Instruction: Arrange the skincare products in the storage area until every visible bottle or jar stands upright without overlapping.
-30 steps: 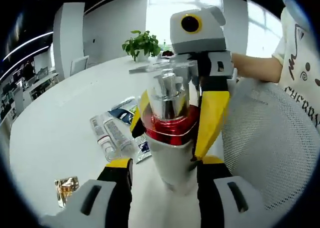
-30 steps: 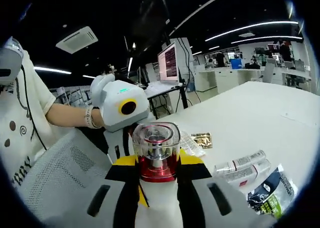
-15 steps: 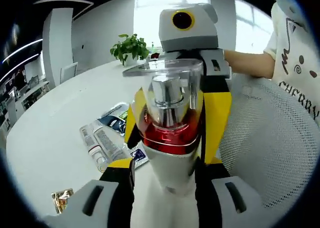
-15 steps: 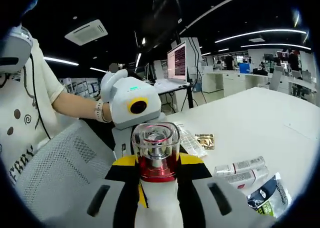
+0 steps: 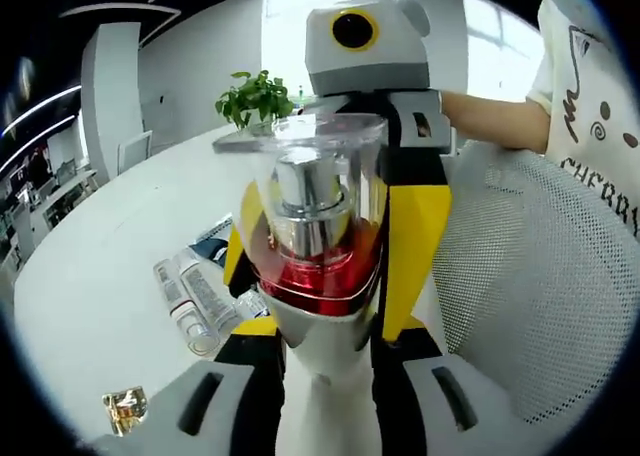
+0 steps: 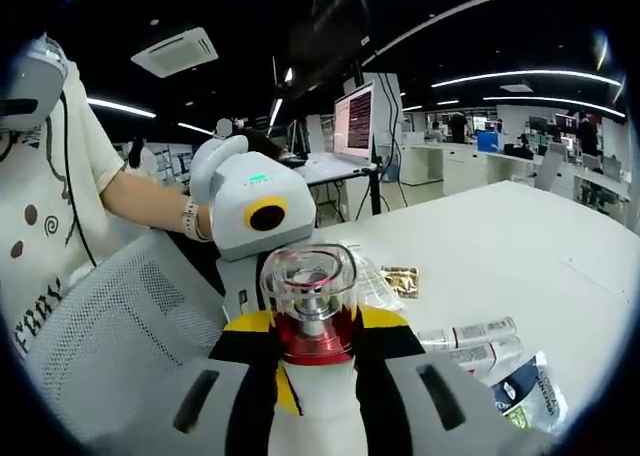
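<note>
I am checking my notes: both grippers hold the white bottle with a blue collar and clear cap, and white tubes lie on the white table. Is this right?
Not quite: the collar is red, not blue, as the right gripper view shows. Both the right gripper and the left gripper hold the white bottle with a red collar and clear cap, and white tubes lie on the white table.

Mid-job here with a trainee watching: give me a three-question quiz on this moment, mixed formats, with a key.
1. True or false: both grippers clamp the same bottle.
2. Multiple choice: beside the white tubes on the table lies A) a dark sachet, B) a spoon, C) a mug.
3. Fill in: the bottle's clear cap sits above a ___ collar.

Key: 1 true: the left gripper and right gripper each hold it between their jaws. 2 A. 3 red.
</note>
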`<state>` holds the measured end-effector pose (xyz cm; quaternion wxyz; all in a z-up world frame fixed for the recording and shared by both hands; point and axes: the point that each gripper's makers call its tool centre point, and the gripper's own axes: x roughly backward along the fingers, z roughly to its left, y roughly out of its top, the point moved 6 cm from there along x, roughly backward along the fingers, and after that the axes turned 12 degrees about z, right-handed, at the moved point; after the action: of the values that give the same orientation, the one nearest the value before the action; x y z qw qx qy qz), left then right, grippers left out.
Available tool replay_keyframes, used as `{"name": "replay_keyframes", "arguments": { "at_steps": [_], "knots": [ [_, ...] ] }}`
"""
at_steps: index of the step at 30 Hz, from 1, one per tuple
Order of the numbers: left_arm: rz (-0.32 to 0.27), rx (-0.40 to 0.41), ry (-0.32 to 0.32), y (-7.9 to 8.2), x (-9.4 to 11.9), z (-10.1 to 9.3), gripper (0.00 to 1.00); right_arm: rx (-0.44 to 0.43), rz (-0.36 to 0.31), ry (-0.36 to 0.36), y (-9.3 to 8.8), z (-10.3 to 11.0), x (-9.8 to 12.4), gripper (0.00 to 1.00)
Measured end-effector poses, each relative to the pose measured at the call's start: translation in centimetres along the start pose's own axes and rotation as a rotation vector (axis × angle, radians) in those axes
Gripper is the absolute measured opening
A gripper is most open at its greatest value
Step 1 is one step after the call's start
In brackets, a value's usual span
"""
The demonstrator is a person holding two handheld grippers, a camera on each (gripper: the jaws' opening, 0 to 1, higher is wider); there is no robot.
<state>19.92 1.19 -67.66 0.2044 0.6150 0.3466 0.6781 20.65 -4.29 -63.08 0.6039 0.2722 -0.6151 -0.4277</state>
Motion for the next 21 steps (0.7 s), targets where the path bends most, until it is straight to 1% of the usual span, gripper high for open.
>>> {"name": "replay_keyframes", "arguments": {
  "at_steps": [5, 7, 8, 9, 10, 12, 15, 18, 19, 21],
  "knots": [
    [0.002, 0.004, 0.012, 0.0, -0.1, 0.1, 0.28, 0.001, 0.008, -0.005, 0.0, 0.0, 0.0, 0.30],
    [-0.003, 0.007, 0.027, -0.1, -0.1, 0.2, 0.28, 0.005, 0.014, -0.010, 0.1, 0.0, 0.0, 0.30],
    [-0.004, 0.014, 0.039, 0.0, -0.2, 0.2, 0.28, 0.007, 0.018, -0.018, 0.2, 0.0, 0.0, 0.31],
    [-0.003, 0.012, 0.049, 0.1, -0.3, 0.2, 0.28, -0.005, 0.018, -0.041, 0.3, -0.1, 0.1, 0.31],
    [-0.003, 0.018, 0.050, 0.2, -0.4, 0.2, 0.28, -0.015, 0.029, -0.045, 0.3, -0.1, 0.1, 0.31],
    [-0.002, 0.027, 0.058, 0.4, -0.5, 0.3, 0.28, -0.015, 0.029, -0.066, 0.4, -0.3, 0.3, 0.31],
    [-0.003, 0.036, 0.072, 0.5, -0.7, 0.4, 0.28, -0.034, 0.000, -0.103, 1.0, -0.2, 1.3, 0.31],
    [-0.004, 0.039, 0.084, 0.6, -0.8, 0.6, 0.28, -0.041, -0.035, -0.160, 1.5, -0.2, 2.5, 0.30],
    [-0.005, 0.039, 0.085, 0.7, -0.9, 0.7, 0.28, -0.046, -0.045, -0.167, 1.7, -0.1, 2.7, 0.30],
    [-0.007, 0.037, 0.083, 0.9, -1.1, 0.8, 0.28, -0.041, -0.054, -0.201, 1.8, -0.2, 3.2, 0.29]
  ]
}}
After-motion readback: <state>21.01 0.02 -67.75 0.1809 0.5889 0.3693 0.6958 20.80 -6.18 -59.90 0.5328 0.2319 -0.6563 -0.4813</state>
